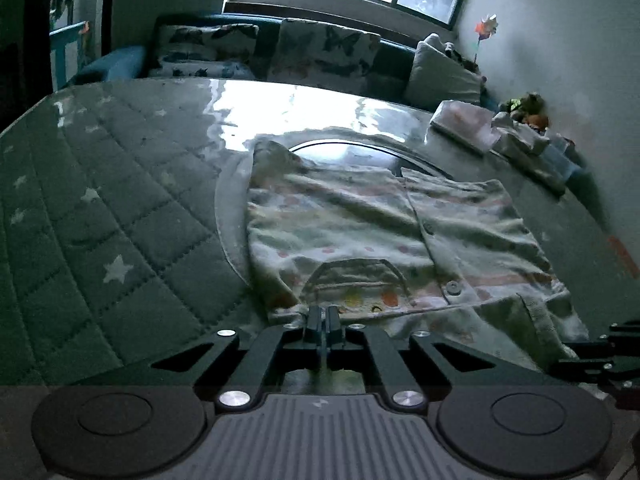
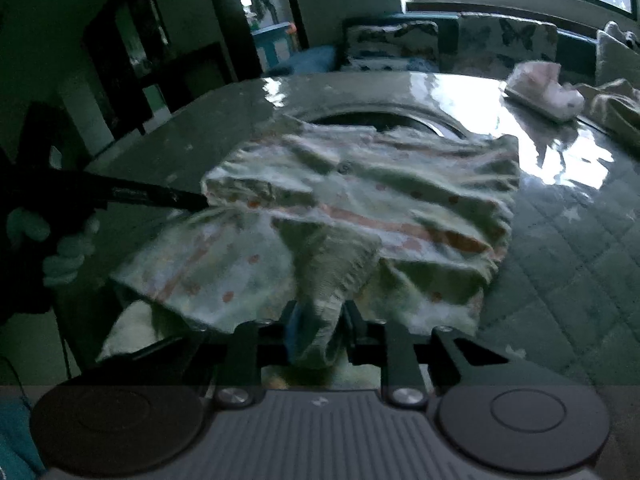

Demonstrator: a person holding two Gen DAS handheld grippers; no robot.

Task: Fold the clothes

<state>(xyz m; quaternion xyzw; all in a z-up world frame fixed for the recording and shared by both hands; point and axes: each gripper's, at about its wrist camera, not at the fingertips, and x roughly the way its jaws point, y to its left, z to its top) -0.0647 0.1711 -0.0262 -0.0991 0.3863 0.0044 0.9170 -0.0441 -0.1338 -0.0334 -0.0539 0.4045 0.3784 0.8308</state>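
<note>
On table [image 1: 120,184] — shirt [image 1: 360,220] | left gripper [image 1: 323,316] pinches hem | right gripper [image 2: 320,332] clamps sleeve

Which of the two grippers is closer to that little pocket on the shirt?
Left. The left gripper pinches the hem just below the pocket; the right gripper grips bunched fabric of the shirt farther along the near edge.

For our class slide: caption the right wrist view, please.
Right claw pinches a bunched fold of the patterned baby shirt.

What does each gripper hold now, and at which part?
Both hold the pale printed button-front garment: the left gripper is shut on its near hem edge, the right gripper pinches a bunched fold at its near edge.
</note>
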